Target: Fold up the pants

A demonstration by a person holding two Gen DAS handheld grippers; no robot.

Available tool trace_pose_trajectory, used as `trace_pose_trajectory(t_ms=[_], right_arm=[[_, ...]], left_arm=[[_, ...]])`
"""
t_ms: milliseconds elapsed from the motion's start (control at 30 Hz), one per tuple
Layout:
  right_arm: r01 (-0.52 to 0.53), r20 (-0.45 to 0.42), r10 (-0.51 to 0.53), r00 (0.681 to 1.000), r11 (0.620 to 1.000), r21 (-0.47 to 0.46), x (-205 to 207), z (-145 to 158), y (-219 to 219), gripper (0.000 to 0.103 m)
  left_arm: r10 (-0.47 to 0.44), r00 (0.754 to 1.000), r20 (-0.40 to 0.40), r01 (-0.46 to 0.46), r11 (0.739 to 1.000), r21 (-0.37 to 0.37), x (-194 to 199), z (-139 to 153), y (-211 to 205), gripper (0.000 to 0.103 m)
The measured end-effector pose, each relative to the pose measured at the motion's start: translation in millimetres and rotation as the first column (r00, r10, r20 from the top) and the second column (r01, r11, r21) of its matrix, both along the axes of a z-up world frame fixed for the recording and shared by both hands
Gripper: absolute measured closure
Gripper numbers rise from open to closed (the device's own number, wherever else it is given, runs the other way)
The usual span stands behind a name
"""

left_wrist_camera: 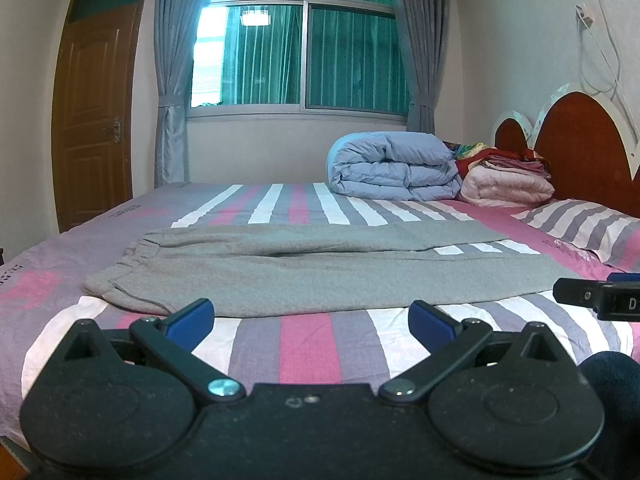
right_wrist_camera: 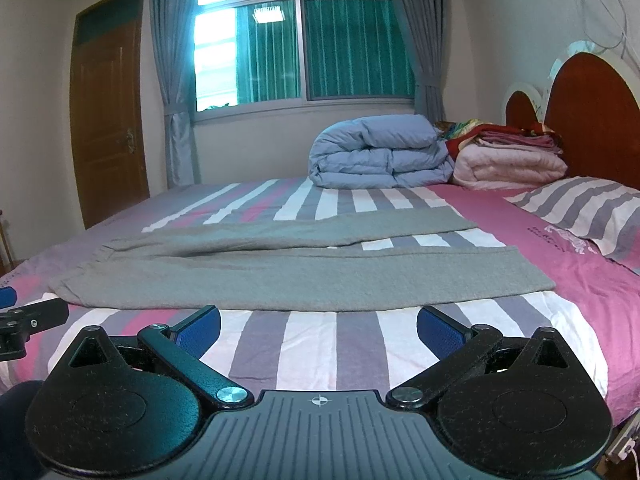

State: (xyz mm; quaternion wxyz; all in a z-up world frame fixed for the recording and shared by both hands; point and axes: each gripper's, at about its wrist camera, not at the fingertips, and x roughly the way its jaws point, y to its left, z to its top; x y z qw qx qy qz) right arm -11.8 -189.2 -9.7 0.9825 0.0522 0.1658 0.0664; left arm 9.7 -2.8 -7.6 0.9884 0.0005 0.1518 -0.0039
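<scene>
Grey pants lie spread flat across the striped bed, waistband to the left, the two legs running to the right with a strip of sheet showing between them. In the right wrist view the same pants stretch across the middle. My left gripper hovers open over the sheet just short of the near pant edge, nothing between its blue pads. My right gripper is open too, likewise just before the near leg's edge. The right gripper's tip shows at the left view's right side.
A folded blue duvet and a stack of pink blankets sit at the far side near the red headboard. A striped pillow lies at the right. A window with grey curtains and a brown door stand behind.
</scene>
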Motion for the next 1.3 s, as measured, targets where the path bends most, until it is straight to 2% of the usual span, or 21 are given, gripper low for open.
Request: trace_pose_trajectory(t_ms=[1300], right_arm=[[0.009, 0.001, -0.009, 1.000, 1.000, 0.002, -0.5, 0.7, -0.5, 0.000]], left_arm=[[-0.002, 1.000, -0.014, 0.002, 1.000, 0.009, 3.7, -4.4, -0.2, 0.006]])
